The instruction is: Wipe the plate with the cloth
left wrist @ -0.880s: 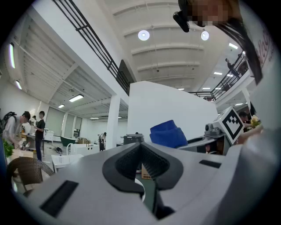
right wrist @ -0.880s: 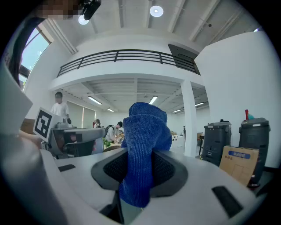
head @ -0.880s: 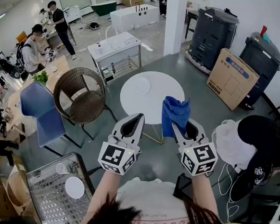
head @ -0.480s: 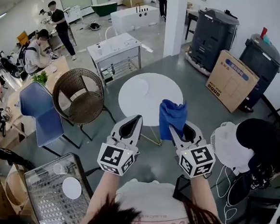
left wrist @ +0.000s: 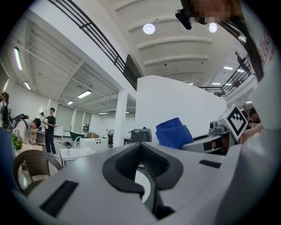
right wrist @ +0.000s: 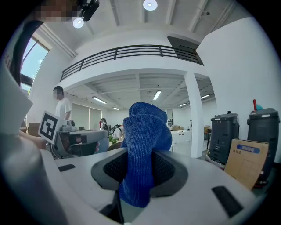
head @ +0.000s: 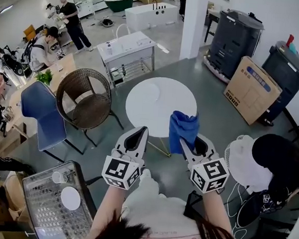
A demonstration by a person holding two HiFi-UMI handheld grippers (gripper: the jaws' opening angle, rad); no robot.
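The work is at its beginning: the cloth [head: 184, 127] is already taken, but the wiping is not yet started. The right gripper [head: 184, 144] is clenched on this blue cloth, which stands up in a bunch from between its jaws. The left gripper [head: 142, 131] is closed with nothing inside it. On the round white table [head: 162, 115], far in front of both grippers, I see a faint round shape that I take for the plate [head: 152, 92]; it is white on white, so I am not sure. It is well apart from the cloth. I think the next move calls for bringing the right gripper forward and down to the plate, perhaps with the left one steadying its rim. Both forearms come in from the near edge, side by side, grippers nearly level and pointing at the table.
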